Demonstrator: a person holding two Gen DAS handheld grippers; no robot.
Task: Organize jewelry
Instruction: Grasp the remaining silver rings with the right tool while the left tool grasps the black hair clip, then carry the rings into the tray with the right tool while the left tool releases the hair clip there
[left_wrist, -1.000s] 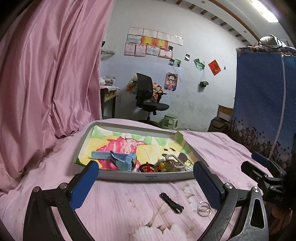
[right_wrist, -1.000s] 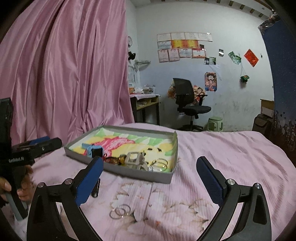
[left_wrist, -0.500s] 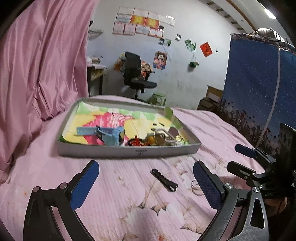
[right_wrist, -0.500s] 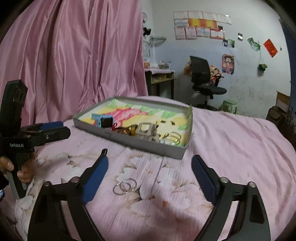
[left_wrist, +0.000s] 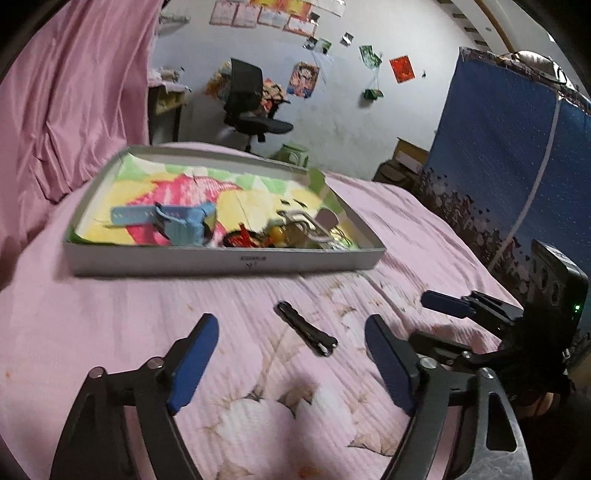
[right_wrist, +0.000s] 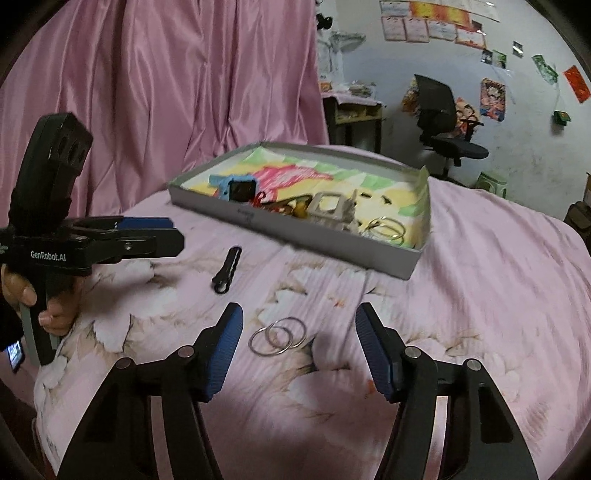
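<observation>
- The left gripper hangs over the pink floral bed cover, its blue-padded jaws spread wide with nothing between them.
- A black elongated piece lies flat on the cover just ahead of that gripper, toward 12 o'clock, touching neither pad.
- The right gripper is likewise wide open and empty, low above the cover.
- A pair of thin silver hoops lies overlapped on the cover between the right gripper's pads, nearer the left-hand pad and apart from both.
- In the right wrist view the black piece sits at about 10 o'clock from the hoops, well apart from them.
- The shallow grey tray rests on the bed beyond both loose pieces, at 12 o'clock in the left wrist view; it has a bright pink, yellow and green lining.
- Inside the tray, a light-blue watch lies on the near left part, and a tangle of small jewellery is gathered along the near right wall; the single pieces are too blurred to tell.
- In the right wrist view, more gold-toned rings lie in the tray's near right corner.
- A hand grips the left tool's handle at 9 o'clock in the right wrist view.
- A pink curtain hangs behind the bed.
</observation>
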